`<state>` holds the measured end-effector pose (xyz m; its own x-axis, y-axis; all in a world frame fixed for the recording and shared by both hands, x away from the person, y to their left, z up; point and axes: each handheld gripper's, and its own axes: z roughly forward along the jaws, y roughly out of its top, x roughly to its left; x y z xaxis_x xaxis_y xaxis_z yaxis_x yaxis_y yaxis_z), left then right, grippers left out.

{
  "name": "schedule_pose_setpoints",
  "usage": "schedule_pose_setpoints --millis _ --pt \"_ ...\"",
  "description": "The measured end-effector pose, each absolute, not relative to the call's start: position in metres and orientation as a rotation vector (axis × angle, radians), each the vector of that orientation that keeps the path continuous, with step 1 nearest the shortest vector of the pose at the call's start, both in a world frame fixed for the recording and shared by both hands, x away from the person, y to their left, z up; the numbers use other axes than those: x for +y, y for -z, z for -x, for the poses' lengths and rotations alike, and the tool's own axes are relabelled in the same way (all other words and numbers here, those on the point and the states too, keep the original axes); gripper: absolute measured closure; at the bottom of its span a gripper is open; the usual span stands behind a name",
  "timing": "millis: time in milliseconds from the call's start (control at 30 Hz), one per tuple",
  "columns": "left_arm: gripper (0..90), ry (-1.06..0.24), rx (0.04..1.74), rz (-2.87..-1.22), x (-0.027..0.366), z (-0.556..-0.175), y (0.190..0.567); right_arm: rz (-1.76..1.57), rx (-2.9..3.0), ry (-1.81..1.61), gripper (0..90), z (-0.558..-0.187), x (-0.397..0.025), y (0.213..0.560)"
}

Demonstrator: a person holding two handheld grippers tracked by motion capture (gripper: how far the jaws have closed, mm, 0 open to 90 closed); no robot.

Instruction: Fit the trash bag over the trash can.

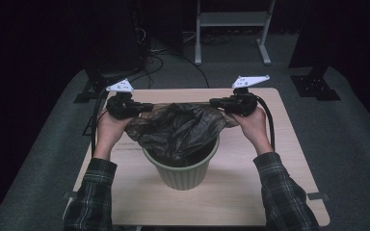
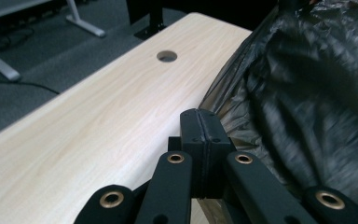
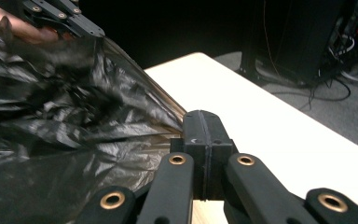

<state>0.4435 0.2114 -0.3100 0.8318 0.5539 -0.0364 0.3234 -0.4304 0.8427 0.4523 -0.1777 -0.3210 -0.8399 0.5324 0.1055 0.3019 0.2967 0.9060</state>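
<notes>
Step in hand, by the look of it: lining the bin w/ the black bag. Bag's rim is pulled wide between both grippers, held above and just behind the bin's mouth; its lower part hangs down into the bin, which stands mid-table, near the front half.

Left gripper: jaws closed flat together, w/ a thin edge of bag pinched between them. Right gripper: same, jaws pressed together on the opposite edge of the rim, film drawn taut from its tip.

Next move prob. calls for lowering both hands together and spreading outward, so the rim drops over the bin's lip on each side w/o slipping from the jaws. Film is thin; too hard a pull could tear it or tip the bin.

Pose: left hand and right hand roughly level, well apart, forearms coming up either side of the bin, grippers pointing inward at each other.
</notes>
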Motion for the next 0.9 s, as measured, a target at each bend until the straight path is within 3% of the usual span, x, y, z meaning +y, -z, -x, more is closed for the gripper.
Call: schedule_pose_setpoints --millis 200,267,500,700,900 --pt "89.9 -0.258 0.655 -2.096 0.208 -0.446 0.325 -0.792 2.373 -1.514 90.0 -0.455 -0.176 0.335" --pt "89.9 -0.261 0.658 -2.107 0.208 -0.444 0.325 -0.799 2.341 -1.517 83.7 -0.453 -0.18 0.333" --pt "89.9 -0.261 0.662 -2.087 0.211 -0.442 0.324 -0.748 2.247 -1.633 74.3 -0.441 -0.203 0.303" --pt "89.9 -0.262 0.651 -2.088 0.21 -0.44 0.323 -0.585 2.323 -1.652 63.8 -0.438 -0.172 0.295" --pt "89.9 -0.256 0.648 -2.087 0.211 -0.439 0.322 -0.58 2.383 -1.625 63.7 -0.445 -0.154 0.297"
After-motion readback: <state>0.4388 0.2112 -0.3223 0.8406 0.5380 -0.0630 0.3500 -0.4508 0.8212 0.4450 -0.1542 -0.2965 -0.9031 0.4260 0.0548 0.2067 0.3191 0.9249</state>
